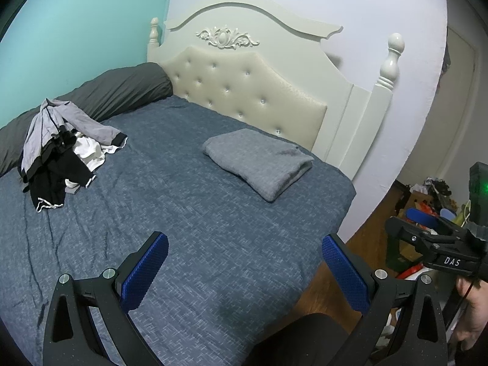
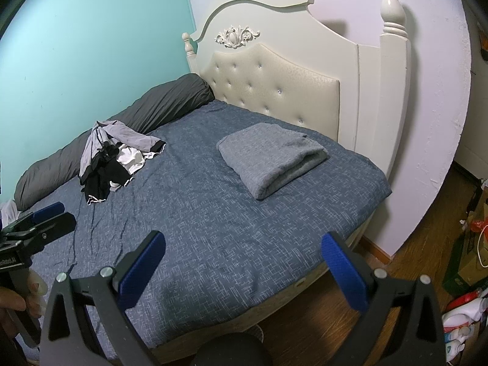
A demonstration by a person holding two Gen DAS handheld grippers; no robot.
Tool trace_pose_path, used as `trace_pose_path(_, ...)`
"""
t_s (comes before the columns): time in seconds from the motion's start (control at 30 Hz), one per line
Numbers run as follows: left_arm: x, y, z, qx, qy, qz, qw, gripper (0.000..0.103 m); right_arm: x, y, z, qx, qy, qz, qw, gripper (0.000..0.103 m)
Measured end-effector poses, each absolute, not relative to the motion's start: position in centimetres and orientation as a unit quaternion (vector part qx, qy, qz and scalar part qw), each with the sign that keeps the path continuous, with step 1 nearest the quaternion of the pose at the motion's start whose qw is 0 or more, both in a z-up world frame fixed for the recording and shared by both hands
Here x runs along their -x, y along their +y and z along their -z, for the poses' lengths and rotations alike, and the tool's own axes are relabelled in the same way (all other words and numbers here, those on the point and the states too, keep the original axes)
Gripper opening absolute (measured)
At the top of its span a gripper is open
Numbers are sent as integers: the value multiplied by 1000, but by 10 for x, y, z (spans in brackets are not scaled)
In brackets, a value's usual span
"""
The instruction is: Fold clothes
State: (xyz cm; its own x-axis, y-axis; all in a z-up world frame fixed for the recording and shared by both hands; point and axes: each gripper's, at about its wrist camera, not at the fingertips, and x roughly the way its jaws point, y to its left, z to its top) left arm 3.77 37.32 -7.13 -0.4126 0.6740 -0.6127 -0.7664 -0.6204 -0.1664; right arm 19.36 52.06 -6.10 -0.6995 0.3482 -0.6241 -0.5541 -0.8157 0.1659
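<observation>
Left claw (image 1: 244,270) and right claw (image 2: 242,270), nearest the viewer, both with blue pads (image 1: 346,270) spread wide apart and holding nothing, poised above the near edge of the bed (image 1: 213,244). Beyond them, bare blue cover. Farther on the right side, near the headboard (image 1: 244,82), a grey folded cloth (image 1: 259,161) lies flat and looks finished. At the far left side, against the dark bolster (image 1: 122,91) along the wall, a heap of clothes (image 1: 61,155) in grey, black and white lies crumpled and well apart from the folded cloth. Judged step: between garments, with one piece done and the heap not yet touched. The next move calls for a reach across the bed to the heap, a pinch on one loose edge or sleeve, and a pull to the open middle of the cover for spreading
</observation>
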Motion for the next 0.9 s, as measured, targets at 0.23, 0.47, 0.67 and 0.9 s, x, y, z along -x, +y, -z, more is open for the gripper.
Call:
trace_pose_path(0.23,-37,372,72,331,67,-838,429,103,-194,520,62,299,174,-905,249,103)
trace_pose_path(0.47,-36,373,73,334,69,-837,427,103,-195,520,62,299,175,-904,249,103)
trace_pose_path(0.67,-35,372,73,336,68,-838,425,103,-194,521,63,300,175,-905,247,103)
trace_pose_path(0.9,-36,373,74,336,68,-839,423,103,-194,520,63,300,175,-904,248,103)
